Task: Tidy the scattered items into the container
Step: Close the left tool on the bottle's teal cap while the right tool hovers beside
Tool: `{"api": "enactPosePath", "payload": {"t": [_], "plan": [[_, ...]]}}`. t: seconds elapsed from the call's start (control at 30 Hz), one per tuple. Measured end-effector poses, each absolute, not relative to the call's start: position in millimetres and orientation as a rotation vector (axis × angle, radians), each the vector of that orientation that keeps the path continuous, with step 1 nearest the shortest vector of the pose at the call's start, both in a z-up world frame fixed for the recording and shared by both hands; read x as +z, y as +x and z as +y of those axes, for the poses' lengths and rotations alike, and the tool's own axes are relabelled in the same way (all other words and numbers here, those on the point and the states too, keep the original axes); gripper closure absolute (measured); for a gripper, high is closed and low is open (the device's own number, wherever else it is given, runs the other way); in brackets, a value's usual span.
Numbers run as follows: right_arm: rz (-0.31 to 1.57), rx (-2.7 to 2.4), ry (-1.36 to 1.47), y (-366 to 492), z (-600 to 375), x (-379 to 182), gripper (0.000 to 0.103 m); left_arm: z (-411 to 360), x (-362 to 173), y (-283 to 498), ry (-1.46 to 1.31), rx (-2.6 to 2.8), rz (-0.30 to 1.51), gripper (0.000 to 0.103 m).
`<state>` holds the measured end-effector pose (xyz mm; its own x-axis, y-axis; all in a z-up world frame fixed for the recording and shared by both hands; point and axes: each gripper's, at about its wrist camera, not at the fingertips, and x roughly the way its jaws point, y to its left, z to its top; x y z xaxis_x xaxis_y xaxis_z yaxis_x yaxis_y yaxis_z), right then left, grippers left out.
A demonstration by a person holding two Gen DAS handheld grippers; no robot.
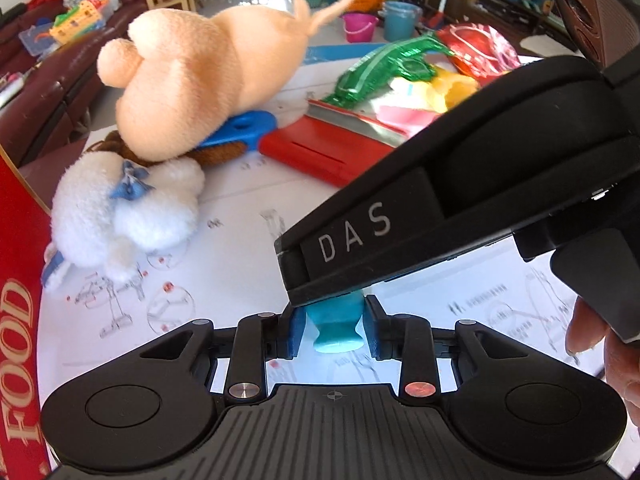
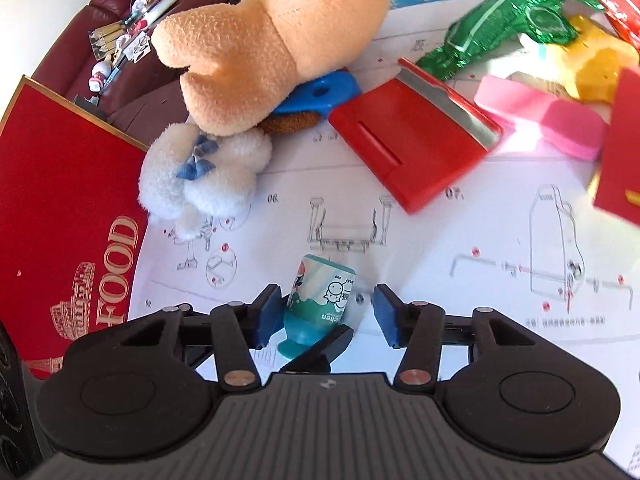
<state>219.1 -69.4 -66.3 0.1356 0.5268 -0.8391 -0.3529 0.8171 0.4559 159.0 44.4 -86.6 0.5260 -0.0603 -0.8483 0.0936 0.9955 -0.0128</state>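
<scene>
The left tongs (image 1: 334, 330) pinch the teal cap end of a small bottle (image 2: 320, 300), holding it over the counter (image 2: 440, 248) near its front edge. The right tongs (image 2: 324, 316) stand spread on either side of the bottle's printed body. It looks light and stiff, its glossy label likely slippery, so the narrow waist above the cap seems the safest hold. The red container (image 2: 60, 200) lies at the counter's left edge.
</scene>
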Motion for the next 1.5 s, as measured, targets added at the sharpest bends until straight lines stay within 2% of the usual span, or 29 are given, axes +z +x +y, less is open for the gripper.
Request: {"api": "enactPosePath", "payload": {"t": [0.17, 0.4, 1.07, 1.17, 1.27, 1.3, 1.43, 1.5], "plan": [[1.303, 0.625, 0.192, 197, -83, -66, 0.050, 27, -86, 134, 0.038, -0.132, 1.023, 0.071], [1.341, 0.622, 0.249, 162, -114, -68, 0.051, 20, -84, 93, -0.021, -0.191, 1.025, 0.071], [1.320, 0.603, 0.266, 132, -128, -55, 0.045, 5, -83, 52, -0.028, -0.176, 1.053, 0.070], [1.324, 0.602, 0.259, 130, -125, -56, 0.045, 4, -84, 52, -0.027, -0.176, 1.052, 0.069], [1.324, 0.603, 0.248, 127, -121, -57, 0.046, 4, -84, 52, -0.028, -0.176, 1.051, 0.062], [1.321, 0.604, 0.241, 127, -119, -57, 0.047, 4, -84, 52, -0.028, -0.177, 1.050, 0.059], [1.316, 0.596, 0.198, 125, -115, -61, 0.056, 4, -85, 53, -0.030, -0.179, 1.050, 0.054], [1.320, 0.595, 0.210, 126, -116, -63, 0.056, 6, -84, 54, -0.035, -0.182, 1.050, 0.054]]}}
